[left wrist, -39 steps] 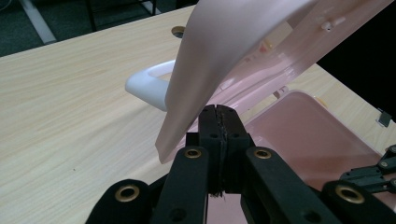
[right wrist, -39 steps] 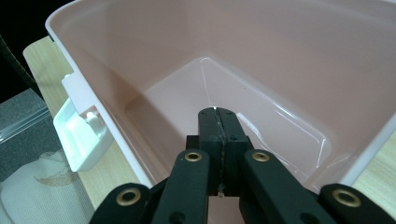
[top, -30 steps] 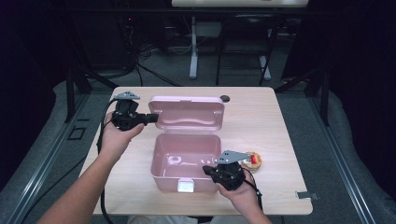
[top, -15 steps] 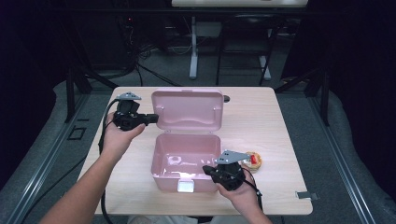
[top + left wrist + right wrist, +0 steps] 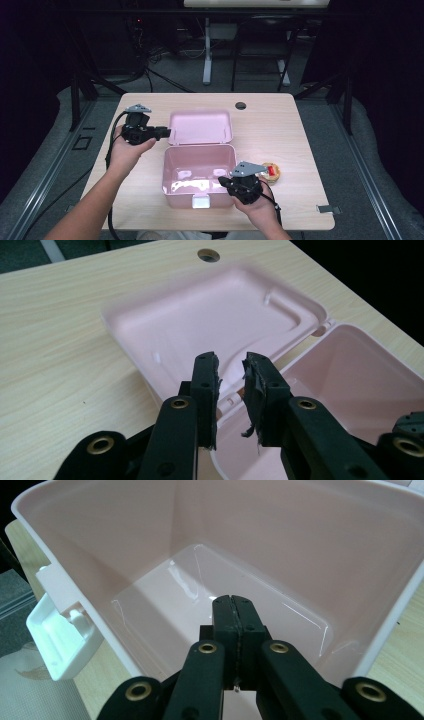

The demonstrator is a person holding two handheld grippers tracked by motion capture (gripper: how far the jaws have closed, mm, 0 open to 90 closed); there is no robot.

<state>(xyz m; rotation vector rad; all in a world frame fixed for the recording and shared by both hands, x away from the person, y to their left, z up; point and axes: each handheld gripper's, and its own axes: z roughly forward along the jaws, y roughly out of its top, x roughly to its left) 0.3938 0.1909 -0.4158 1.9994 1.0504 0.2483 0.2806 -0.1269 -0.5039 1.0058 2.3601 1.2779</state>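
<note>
Nearest the person, the right gripper (image 5: 231,184) reaches over the front right corner of the pink box (image 5: 199,176), its jaws pressed together with nothing between them, hanging above the bare inside of the tub. That tub sits on the near middle of the counter (image 5: 295,125), with a white latch (image 5: 202,201) on its front wall. Thin moulded plastic like this is probably light and fairly stiff but glossy, so it could skid on the wood; pinning a wall or corner looks wise. A small round item with red on it (image 5: 271,171) lies just to the right. Farther back, the lid (image 5: 200,127) lies flung open behind the tub. The left gripper (image 5: 165,132) sits at its left edge; its jaws have just been opening and now stand slightly apart around the rim, seemingly not pressing it. The raised rim seems the best place to pinch the lid.
</note>
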